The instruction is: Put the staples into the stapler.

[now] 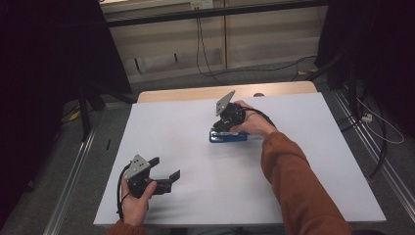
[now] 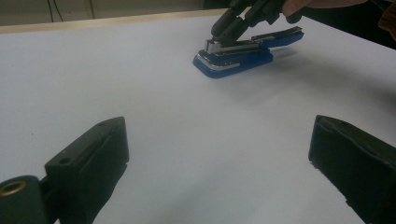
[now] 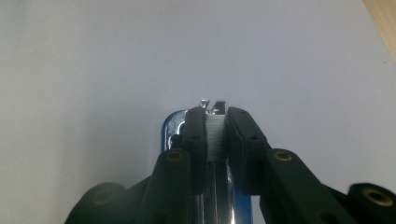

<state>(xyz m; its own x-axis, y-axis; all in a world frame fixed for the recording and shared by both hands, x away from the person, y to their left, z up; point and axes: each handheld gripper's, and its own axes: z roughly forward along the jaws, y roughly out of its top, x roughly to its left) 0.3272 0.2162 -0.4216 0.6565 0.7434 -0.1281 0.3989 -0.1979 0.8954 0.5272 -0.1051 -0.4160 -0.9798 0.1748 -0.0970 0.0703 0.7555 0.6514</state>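
A blue stapler (image 1: 229, 138) lies on the white table (image 1: 303, 161), right of centre and toward the far side, with its blue top arm (image 2: 280, 35) swung up off the metal magazine. My right gripper (image 1: 219, 128) reaches down from above onto its front end. In the right gripper view its jaws (image 3: 215, 113) are shut on a ribbed silver strip of staples (image 3: 215, 135) sitting in the magazine, and the blue base (image 3: 168, 128) shows beside them. My left gripper (image 1: 165, 167) rests low near the front left of the table, open and with nothing between its jaws (image 2: 219, 126).
A wooden strip (image 1: 195, 93) borders the table's far edge. Beyond it are a wall panel and black cables (image 1: 200, 54) on the floor. Dark stands (image 1: 85, 107) rise at the left, and more cables (image 1: 377, 127) lie at the right.
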